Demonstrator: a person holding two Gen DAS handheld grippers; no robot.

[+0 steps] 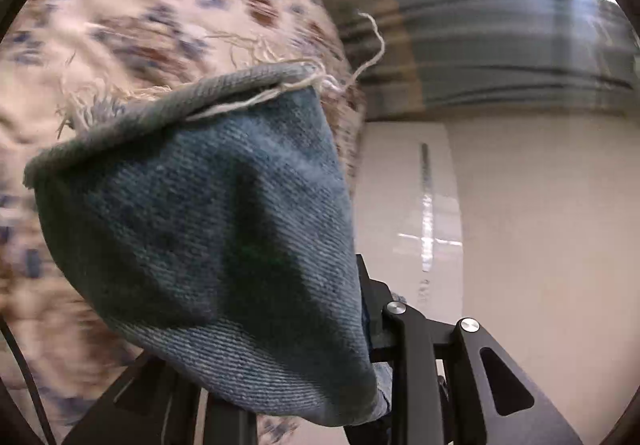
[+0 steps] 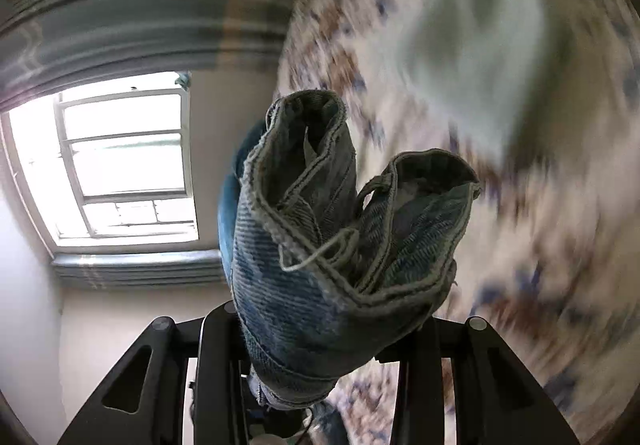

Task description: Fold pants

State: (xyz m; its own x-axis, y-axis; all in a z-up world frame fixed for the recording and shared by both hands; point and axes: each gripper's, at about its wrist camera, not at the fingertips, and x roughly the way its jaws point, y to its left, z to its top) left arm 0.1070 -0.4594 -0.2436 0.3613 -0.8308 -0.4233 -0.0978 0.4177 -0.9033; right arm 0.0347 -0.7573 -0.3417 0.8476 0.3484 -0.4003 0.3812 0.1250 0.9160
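left wrist, left gripper (image 1: 320,385) clamps jeans (image 1: 208,237)

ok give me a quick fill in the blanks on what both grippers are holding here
1. Both grippers are clamped on blue ____ fabric.
2. The edge held in the left gripper is ____, with loose threads.
3. Behind the jeans in the right gripper, a bright ____ shows.

Missing words: denim; frayed; window

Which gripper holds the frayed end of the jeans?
The left gripper: its denim ends in a ragged fringe of loose threads. The right gripper grips bunched, stitched hems.
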